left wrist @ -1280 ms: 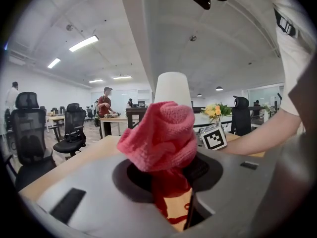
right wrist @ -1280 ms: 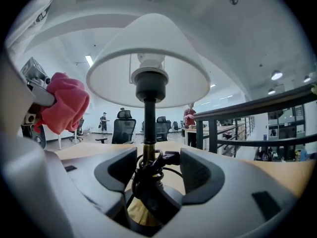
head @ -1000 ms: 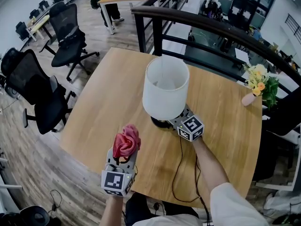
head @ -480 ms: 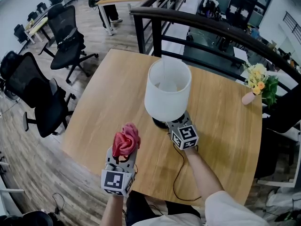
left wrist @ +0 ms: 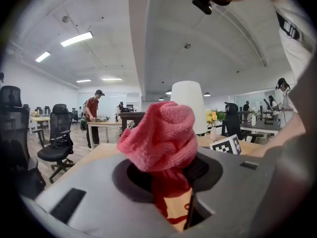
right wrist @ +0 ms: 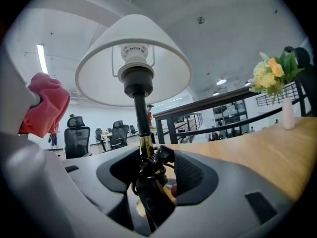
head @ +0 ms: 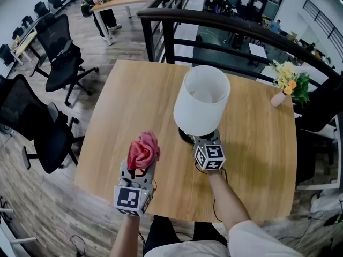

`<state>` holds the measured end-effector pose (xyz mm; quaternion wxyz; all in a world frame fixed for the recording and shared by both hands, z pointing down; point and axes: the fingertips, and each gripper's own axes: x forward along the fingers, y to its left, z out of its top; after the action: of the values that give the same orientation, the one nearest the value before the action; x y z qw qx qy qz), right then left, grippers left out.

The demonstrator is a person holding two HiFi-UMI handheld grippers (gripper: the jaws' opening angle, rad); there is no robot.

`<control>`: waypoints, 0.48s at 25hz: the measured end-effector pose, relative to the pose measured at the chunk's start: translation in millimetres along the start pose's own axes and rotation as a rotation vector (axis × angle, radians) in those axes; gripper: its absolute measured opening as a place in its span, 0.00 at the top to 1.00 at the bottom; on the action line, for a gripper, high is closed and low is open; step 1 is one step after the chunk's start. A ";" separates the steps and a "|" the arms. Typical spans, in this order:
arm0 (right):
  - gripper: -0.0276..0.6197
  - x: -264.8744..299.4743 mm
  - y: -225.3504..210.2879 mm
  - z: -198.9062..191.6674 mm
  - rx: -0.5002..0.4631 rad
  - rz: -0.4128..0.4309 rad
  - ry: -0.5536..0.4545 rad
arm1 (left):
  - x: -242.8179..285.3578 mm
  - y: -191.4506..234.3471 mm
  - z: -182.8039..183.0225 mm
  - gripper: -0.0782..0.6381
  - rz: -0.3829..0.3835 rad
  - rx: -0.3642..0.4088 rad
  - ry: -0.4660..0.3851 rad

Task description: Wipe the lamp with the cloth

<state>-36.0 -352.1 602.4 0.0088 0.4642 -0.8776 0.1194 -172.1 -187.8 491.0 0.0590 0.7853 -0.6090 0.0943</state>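
Left gripper (left wrist: pixel 168 175) is clamping the cloth (head: pixel 143 150) (all bunched) beside the lamp (head: pixel 202 103). Right gripper (right wrist: pixel 154 175) jaws, just been closing, loosely straddle its stem (right wrist: pixel 140 114).

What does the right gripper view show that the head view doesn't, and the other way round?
Only the right gripper view: the bulb socket under the shade, and the lamp stem between the jaws of the right gripper, which have just been closing but don't press it. Only the head view: the whole table top and the shade's open top. Both: shade, pink cloth, flowers.
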 end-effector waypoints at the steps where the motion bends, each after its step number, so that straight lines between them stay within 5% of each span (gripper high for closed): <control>1: 0.59 -0.2 -0.2 -0.2 0.007 -0.011 -0.003 | -0.5 6.6 0.5 0.64 -0.011 0.004 -0.003; 5: 0.59 -4.5 0.8 5.0 -0.056 0.092 -0.012 | 0.1 29.2 -0.6 0.64 -0.049 0.024 -0.003; 12: 0.41 2.0 7.0 -0.1 -0.237 0.386 0.075 | 4.9 37.8 -15.4 0.64 -0.059 0.014 0.034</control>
<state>-42.9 -349.9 601.3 0.0729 0.2784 -0.9571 0.0323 -208.6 -198.8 506.2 0.0666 0.8017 -0.5838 0.1098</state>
